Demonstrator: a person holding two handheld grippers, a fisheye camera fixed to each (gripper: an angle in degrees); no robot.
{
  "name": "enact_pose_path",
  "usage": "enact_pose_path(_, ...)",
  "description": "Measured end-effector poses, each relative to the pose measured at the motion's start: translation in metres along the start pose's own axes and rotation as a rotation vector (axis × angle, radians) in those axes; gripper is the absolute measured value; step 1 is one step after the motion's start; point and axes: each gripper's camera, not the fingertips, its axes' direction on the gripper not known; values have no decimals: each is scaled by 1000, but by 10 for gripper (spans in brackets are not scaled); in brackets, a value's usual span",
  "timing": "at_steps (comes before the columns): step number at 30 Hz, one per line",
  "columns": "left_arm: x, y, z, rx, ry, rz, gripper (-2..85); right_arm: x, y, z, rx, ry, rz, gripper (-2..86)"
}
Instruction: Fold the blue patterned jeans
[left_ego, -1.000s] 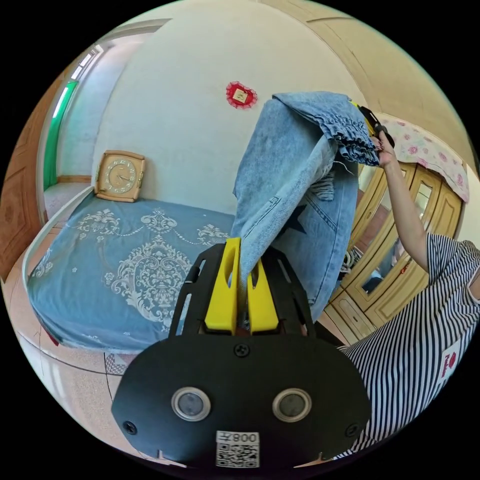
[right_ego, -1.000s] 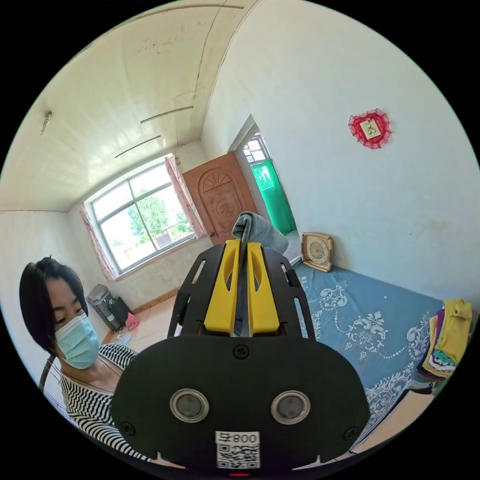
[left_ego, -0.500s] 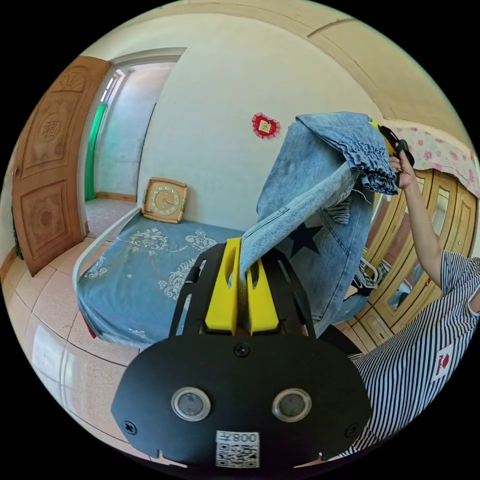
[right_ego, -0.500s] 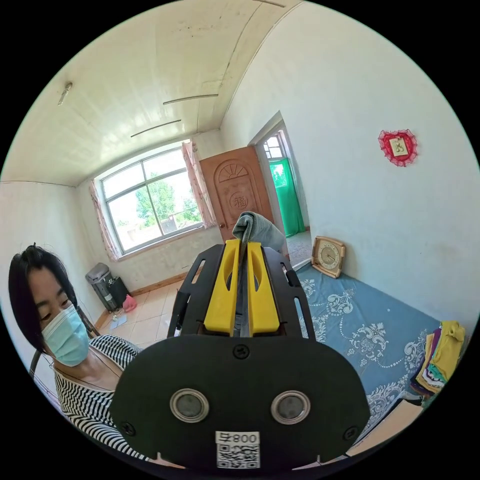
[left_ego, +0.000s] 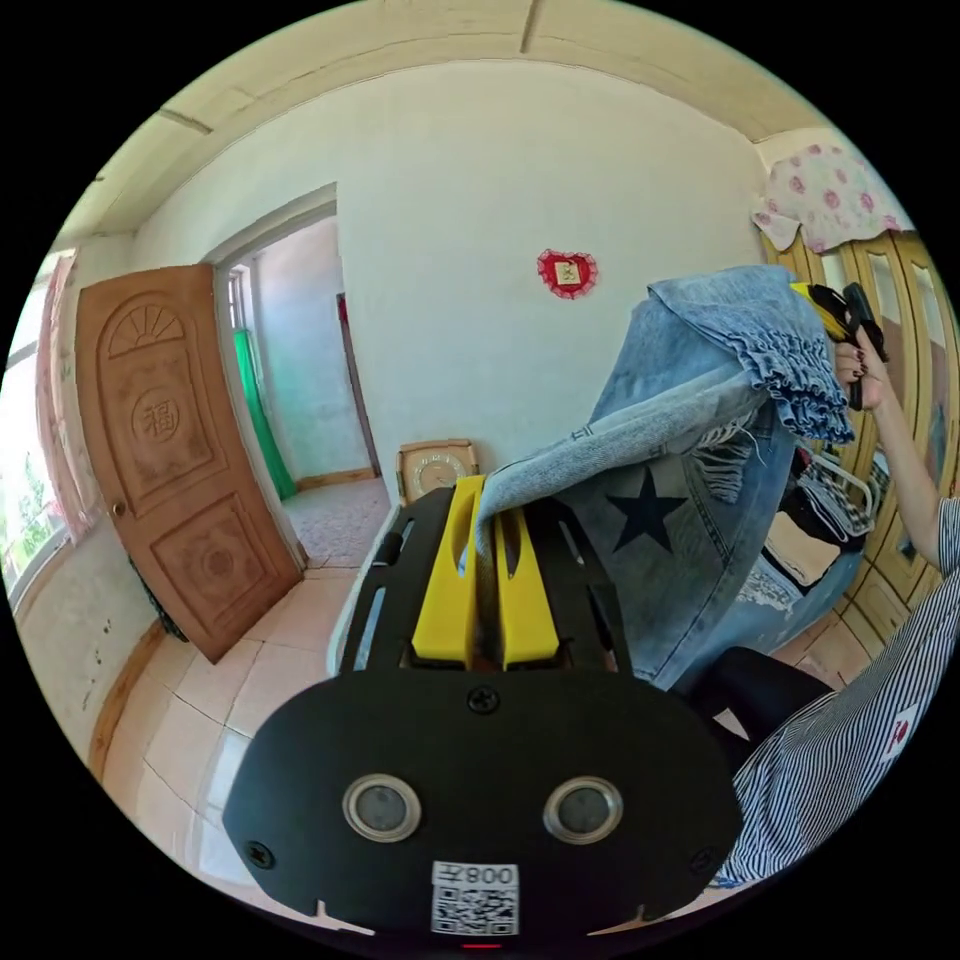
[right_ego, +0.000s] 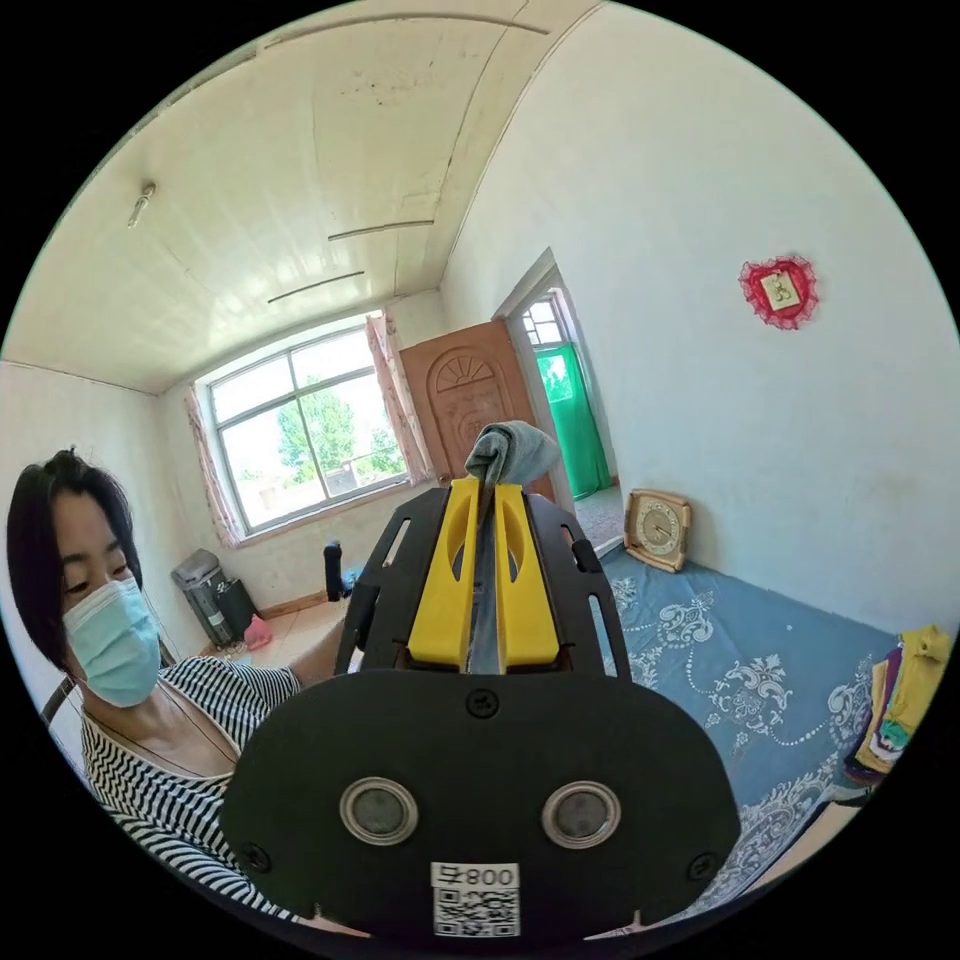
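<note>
The blue jeans (left_ego: 690, 500), with a dark star on them and a gathered waistband, hang in the air in the left gripper view. My left gripper (left_ego: 485, 500) is shut on one edge of the denim. At the upper right of that view a hand holds the right gripper (left_ego: 835, 315) at the waistband. In the right gripper view my right gripper (right_ego: 482, 495) is shut on a bunched fold of the jeans (right_ego: 510, 452) that sticks out past the jaw tips. Most of the garment is hidden there behind the gripper body.
A bed with a blue patterned cover (right_ego: 740, 680) lies below, with a clock (right_ego: 658, 528) leaning on the white wall and a stack of folded clothes (right_ego: 900, 690) at its far end. A wooden wardrobe (left_ego: 905, 420), a brown door (left_ego: 165, 450) and the person in a striped top (right_ego: 170, 760) are close by.
The left gripper view has swung round so the door fills its left and the bed has nearly gone from it. The jeans stay stretched between both grippers, which keep their hold.
</note>
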Motion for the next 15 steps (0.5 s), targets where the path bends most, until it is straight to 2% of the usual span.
enact_pose_path(4,17,-39,74,-93,41,115,-1,85,64,-32,12,81,130,18)
enact_pose_path(7,44,-46,173,-258,169,160,-2,179,146,-55,-52,160,331,18)
enact_pose_path(10,88,-9,296,-533,290,128,-4,286,274,-74,-201,278,661,16)
enact_pose_path(12,135,39,376,-825,281,199,-5,348,378,-104,-356,497,934,11)
enact_pose_path(14,167,57,399,-902,278,316,-5,358,412,-122,-361,502,964,9)
enact_pose_path(15,182,61,405,-891,244,391,-5,361,414,-119,-428,523,909,11)
